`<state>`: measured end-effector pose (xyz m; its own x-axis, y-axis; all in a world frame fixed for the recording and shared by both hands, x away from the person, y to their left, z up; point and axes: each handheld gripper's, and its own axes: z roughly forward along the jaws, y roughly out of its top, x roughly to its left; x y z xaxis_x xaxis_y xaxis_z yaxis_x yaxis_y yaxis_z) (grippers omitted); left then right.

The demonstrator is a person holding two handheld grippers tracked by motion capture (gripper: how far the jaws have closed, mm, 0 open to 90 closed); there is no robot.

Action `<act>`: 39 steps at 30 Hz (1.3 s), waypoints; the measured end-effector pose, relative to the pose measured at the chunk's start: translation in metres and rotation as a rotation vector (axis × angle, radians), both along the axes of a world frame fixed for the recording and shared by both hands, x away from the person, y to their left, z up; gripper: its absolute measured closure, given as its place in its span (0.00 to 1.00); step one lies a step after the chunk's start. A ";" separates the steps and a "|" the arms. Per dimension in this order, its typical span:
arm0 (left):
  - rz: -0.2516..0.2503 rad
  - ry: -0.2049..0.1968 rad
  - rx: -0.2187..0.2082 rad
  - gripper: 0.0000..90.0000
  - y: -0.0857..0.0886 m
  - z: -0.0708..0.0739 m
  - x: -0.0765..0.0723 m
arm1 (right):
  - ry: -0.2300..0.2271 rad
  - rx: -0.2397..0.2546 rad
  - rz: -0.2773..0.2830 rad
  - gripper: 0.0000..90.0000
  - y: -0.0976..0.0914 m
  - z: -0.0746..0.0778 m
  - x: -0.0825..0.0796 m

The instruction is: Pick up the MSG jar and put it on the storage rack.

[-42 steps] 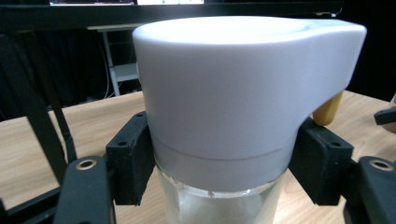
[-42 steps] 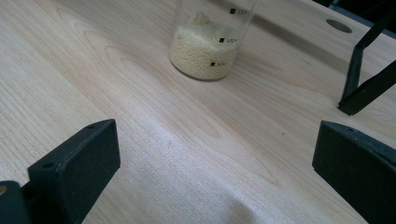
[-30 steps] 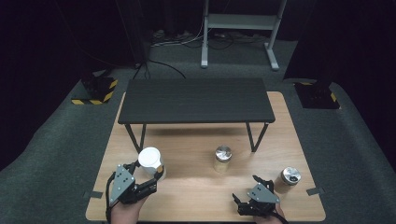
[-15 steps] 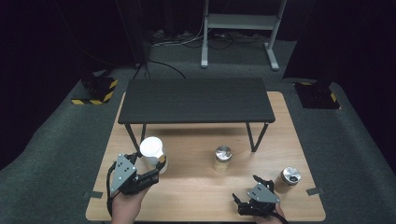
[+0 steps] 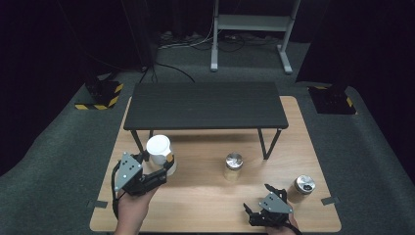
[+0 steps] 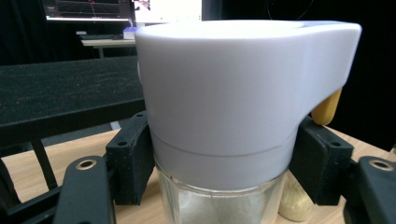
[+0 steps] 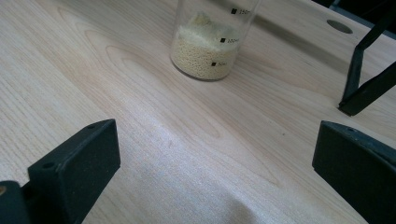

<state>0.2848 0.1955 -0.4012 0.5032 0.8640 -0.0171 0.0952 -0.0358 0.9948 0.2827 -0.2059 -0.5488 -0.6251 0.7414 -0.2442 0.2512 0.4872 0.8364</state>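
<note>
My left gripper [image 5: 157, 164] [image 6: 219, 163] is shut on a glass jar with a tall white cap [image 5: 158, 148] [image 6: 233, 93], its black pads pressing on both sides where the cap meets the glass. The jar stands upright and holds pale grains. It seems raised a little off the wooden board, just in front of the black bench. An orange tab [image 6: 327, 109] shows beside the cap. My right gripper [image 5: 257, 198] [image 7: 210, 172] rests low near the board's front edge, open, with only bare wood between its jaws.
A low black bench [image 5: 205, 105] spans the back of the wooden board [image 5: 210, 200]; one of its legs [image 7: 364, 88] is close on the right. A metal-lidded jar of yellow grains [image 5: 233, 166] [image 7: 210, 42] stands mid-board. Another metal-lidded jar [image 5: 303, 186] is at the right.
My left gripper has risen with the white-capped jar and carried it a little toward the bench. The right gripper has not moved.
</note>
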 end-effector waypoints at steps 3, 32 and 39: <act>0.002 -0.008 -0.001 0.34 -0.001 0.006 0.002 | 0.002 0.005 -0.001 0.00 0.000 0.000 0.000; 0.025 -0.077 0.039 0.34 -0.007 0.052 0.030 | 0.006 0.021 -0.005 0.00 -0.002 0.000 0.001; 0.029 -0.084 0.034 0.34 -0.009 0.061 0.039 | 0.007 0.021 -0.006 0.00 -0.002 0.000 0.001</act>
<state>0.3236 0.1869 -0.3401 0.4767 0.8774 0.0540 0.0130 -0.0684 0.9976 0.2837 -0.2081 -0.5483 -0.6226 0.7497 -0.2245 0.2595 0.4684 0.8446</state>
